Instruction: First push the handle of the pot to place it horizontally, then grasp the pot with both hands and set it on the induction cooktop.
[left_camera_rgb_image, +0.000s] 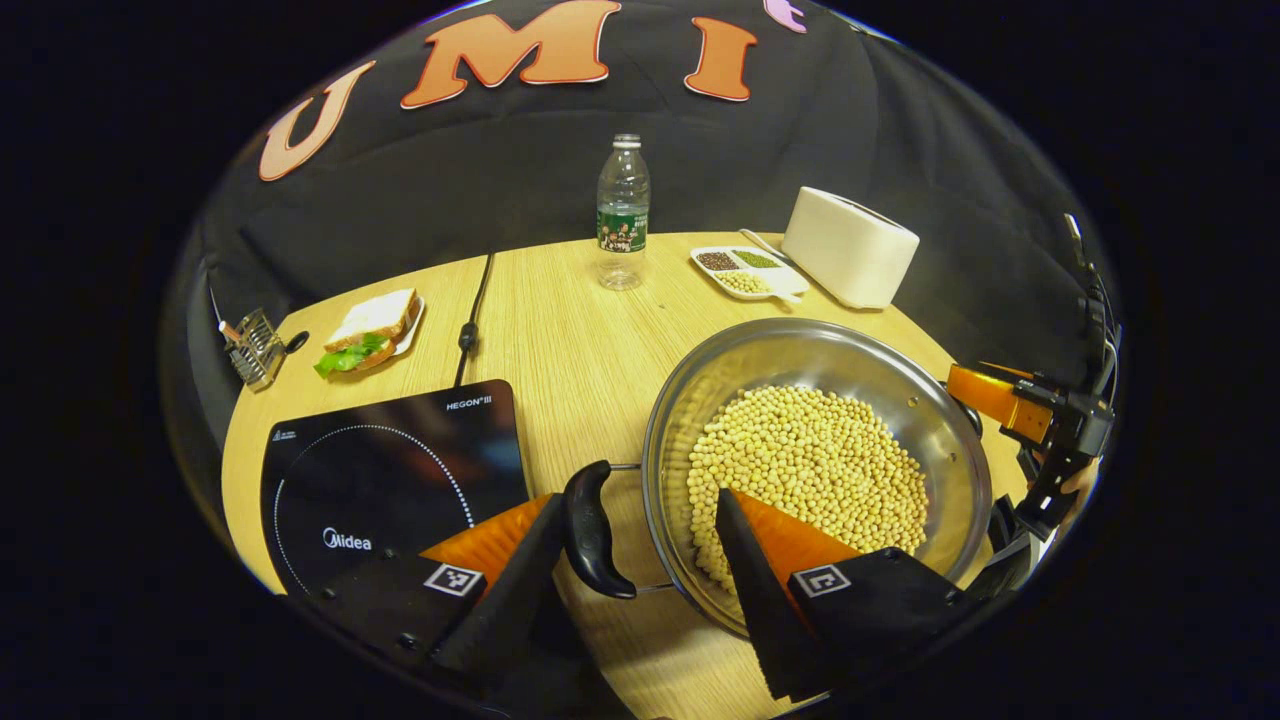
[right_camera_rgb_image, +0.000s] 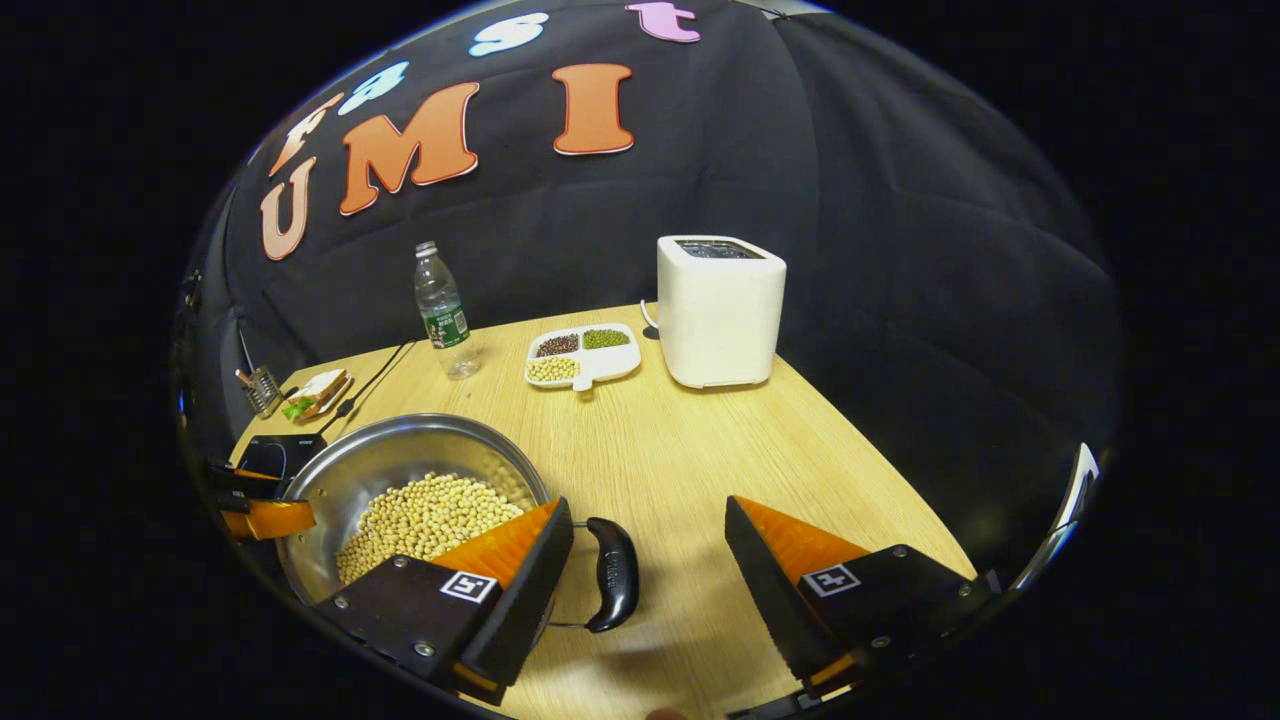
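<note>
The pot (left_camera_rgb_image: 815, 470), a steel pan full of pale beans, sits on the wooden table (left_camera_rgb_image: 570, 340), not yet on the induction cooktop (left_camera_rgb_image: 390, 470) at its 9 o'clock. Both side handles (left_camera_rgb_image: 592, 530) look horizontal, so the push seems done; grasping and carrying remain. The left gripper (left_camera_rgb_image: 640, 545) straddles its handle and the pot's rim, jaws wide, gripping nothing. The right gripper (right_camera_rgb_image: 650, 555) brackets the opposite handle (right_camera_rgb_image: 612, 572), jaws also wide.
</note>
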